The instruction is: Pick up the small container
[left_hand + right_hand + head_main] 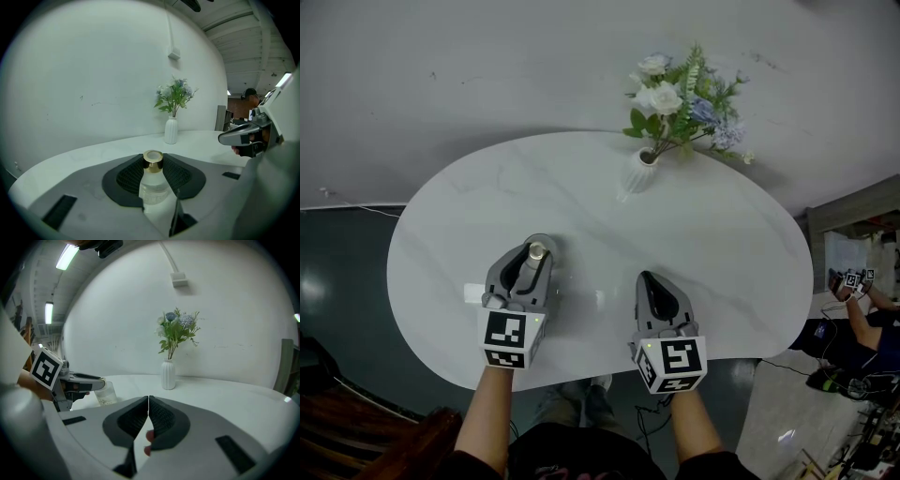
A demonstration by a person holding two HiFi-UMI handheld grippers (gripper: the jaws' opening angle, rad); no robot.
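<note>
small container (153,186) seemingly gripped, near table edge (441,345)

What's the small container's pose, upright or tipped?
Upright: the small container stands on the table with its gold cap pointing up.

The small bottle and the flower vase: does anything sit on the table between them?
Nothing. Between the small bottle and the vase there is only bare white table, as the head view shows.
</note>
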